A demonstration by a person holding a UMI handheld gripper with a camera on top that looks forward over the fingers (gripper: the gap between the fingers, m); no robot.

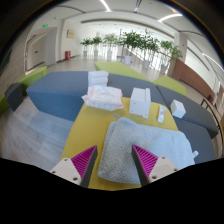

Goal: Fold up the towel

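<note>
Nearest the camera, the hand-held gripper (115, 163) shows two white fingers with pink pads (82, 160) on their inner faces. The fingers stand wide apart and hold nothing; a clear gap lies between them.

Surface: the yellow surface (88, 125) runs forward from the fingers and carries all the smaller items. Grey-blue sofas (55, 95) border it at the left and at the far side, and a further grey-blue seat lies at the right. Beyond the sofas, a bright hall with a pale floor holds a row of green potted plants (135, 42) in the distance.

Towel: the grey towel (125, 148) lies on the yellow surface just ahead of the fingers. Its near edge reaches into the gap between them, closer to the right finger. It lies mostly flat, with its right side spilling toward the surface edge. The fingers do not grip it.

Other items, all beyond the towel:
- A crumpled white cloth (102, 97) rests on the surface toward the far left.
- A white folded item (97, 78) sits behind that cloth, at the far edge.
- A white box-like item (140, 102) stands upright near the middle right.
- A small white object (178, 108) sits farther right; its nature cannot be determined.
</note>
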